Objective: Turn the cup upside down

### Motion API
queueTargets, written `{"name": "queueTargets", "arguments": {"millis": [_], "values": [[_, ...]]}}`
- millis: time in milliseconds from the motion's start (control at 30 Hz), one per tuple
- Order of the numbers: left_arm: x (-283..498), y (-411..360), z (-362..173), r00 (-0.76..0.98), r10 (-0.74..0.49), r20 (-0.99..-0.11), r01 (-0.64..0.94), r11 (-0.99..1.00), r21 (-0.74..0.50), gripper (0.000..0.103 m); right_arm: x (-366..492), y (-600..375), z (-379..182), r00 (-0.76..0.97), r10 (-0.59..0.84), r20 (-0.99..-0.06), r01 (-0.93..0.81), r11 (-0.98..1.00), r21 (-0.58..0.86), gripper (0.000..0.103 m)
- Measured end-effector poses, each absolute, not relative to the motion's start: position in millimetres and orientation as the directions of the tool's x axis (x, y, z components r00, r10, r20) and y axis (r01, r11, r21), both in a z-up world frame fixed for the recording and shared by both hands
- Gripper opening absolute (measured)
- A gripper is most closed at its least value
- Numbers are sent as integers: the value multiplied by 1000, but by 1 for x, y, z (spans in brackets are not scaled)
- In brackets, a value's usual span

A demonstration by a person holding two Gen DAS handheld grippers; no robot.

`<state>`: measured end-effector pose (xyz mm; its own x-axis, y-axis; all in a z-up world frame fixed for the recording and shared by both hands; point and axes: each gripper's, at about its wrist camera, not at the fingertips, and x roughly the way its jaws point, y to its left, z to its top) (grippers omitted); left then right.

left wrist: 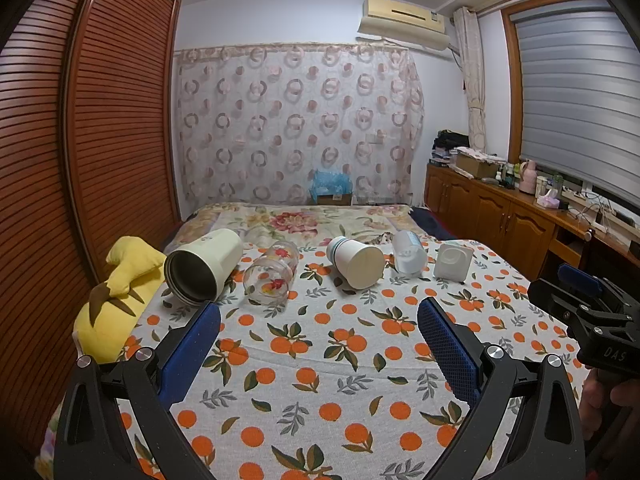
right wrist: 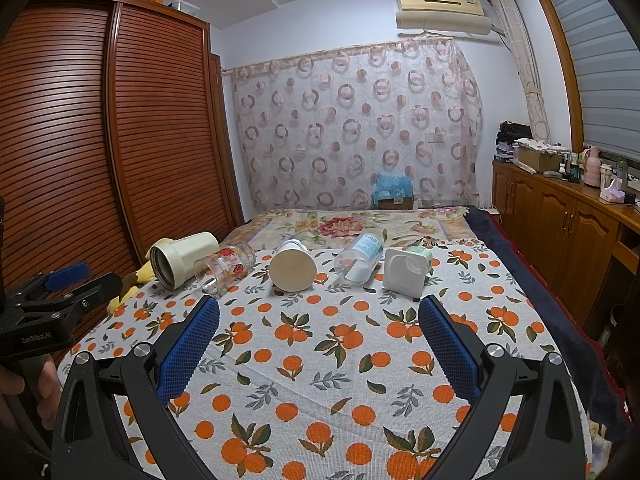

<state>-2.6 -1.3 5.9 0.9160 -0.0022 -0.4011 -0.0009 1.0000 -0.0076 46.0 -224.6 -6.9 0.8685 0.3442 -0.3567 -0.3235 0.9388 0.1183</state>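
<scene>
Several cups lie on their sides in a row on an orange-print cloth (left wrist: 320, 360): a cream steel-lined tumbler (left wrist: 202, 266), a clear glass with red flowers (left wrist: 272, 276), a white paper cup (left wrist: 356, 262), a clear plastic cup (left wrist: 409, 254) and a white square cup (left wrist: 452, 260). The same row shows in the right wrist view: tumbler (right wrist: 182, 260), glass (right wrist: 224, 266), paper cup (right wrist: 292, 266), plastic cup (right wrist: 358, 260), square cup (right wrist: 406, 270). My left gripper (left wrist: 318, 312) is open and empty, short of the row. My right gripper (right wrist: 318, 312) is open and empty too.
A yellow plush toy (left wrist: 120, 292) lies at the cloth's left edge beside a slatted wardrobe (left wrist: 80, 160). A floral bedspread (left wrist: 304, 220) lies behind the cups. Wooden cabinets (right wrist: 560, 232) with clutter run along the right. The other gripper shows at each view's side (left wrist: 592, 316) (right wrist: 52, 304).
</scene>
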Motion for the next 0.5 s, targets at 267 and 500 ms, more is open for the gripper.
{"name": "queueTargets", "arguments": {"millis": [267, 500], "values": [[-5, -3, 8, 916, -2, -401, -1, 1000, -8, 95, 45, -225, -7, 869, 344, -355, -323, 939, 119, 100], [-6, -4, 10, 917, -2, -400, 0, 1000, -7, 95, 45, -225, -7, 869, 344, -355, -324, 939, 118, 100]]}}
